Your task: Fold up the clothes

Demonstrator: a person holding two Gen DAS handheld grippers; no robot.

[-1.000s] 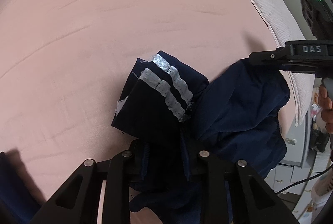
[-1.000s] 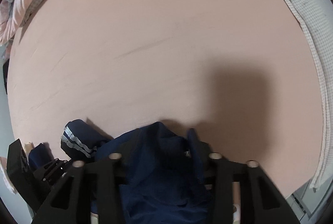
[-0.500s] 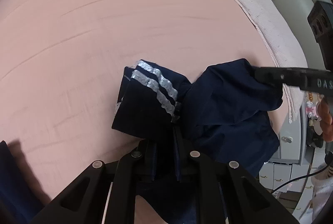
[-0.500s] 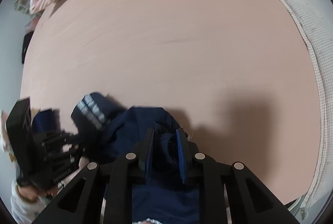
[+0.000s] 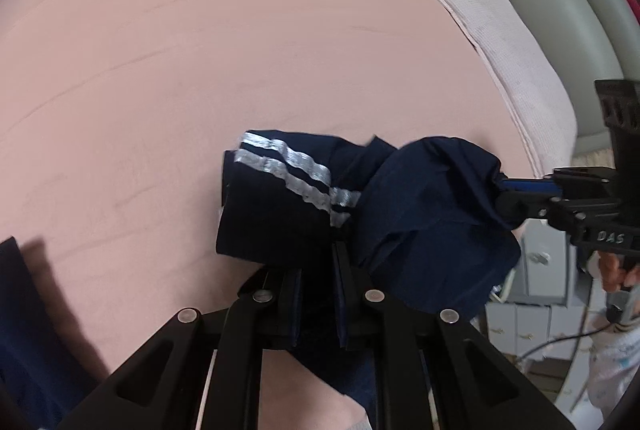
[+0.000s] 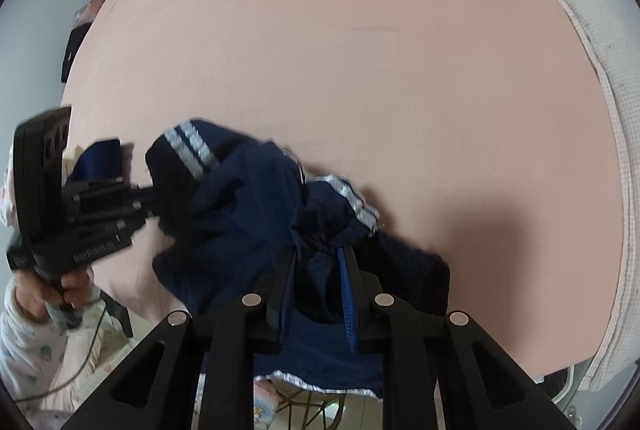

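Garment: the navy garment [image 5: 420,206] hangs bunched between my two tools, near the edge of the bed [image 5: 200,50], lower folds sagging toward the pink sheet.
Change: a second ago both tools stood wide with cloth lying between the fingers; now both have closed on it and the garment has come up off the sheet.
Meaning: I judge it a pick-up to shake out or spread the piece; no neat fold shows.
Long axis: it runs roughly from my left tool to my right tool, across the bed's near edge.
Pointing: the end with two silver stripes [image 5: 288,166] points away from me, over the bed.
Left tool: my left tool [image 5: 316,270] is narrow, pinching navy cloth.
Right tool: my right tool [image 6: 316,270] is narrow too, clamped on a thick bunch.
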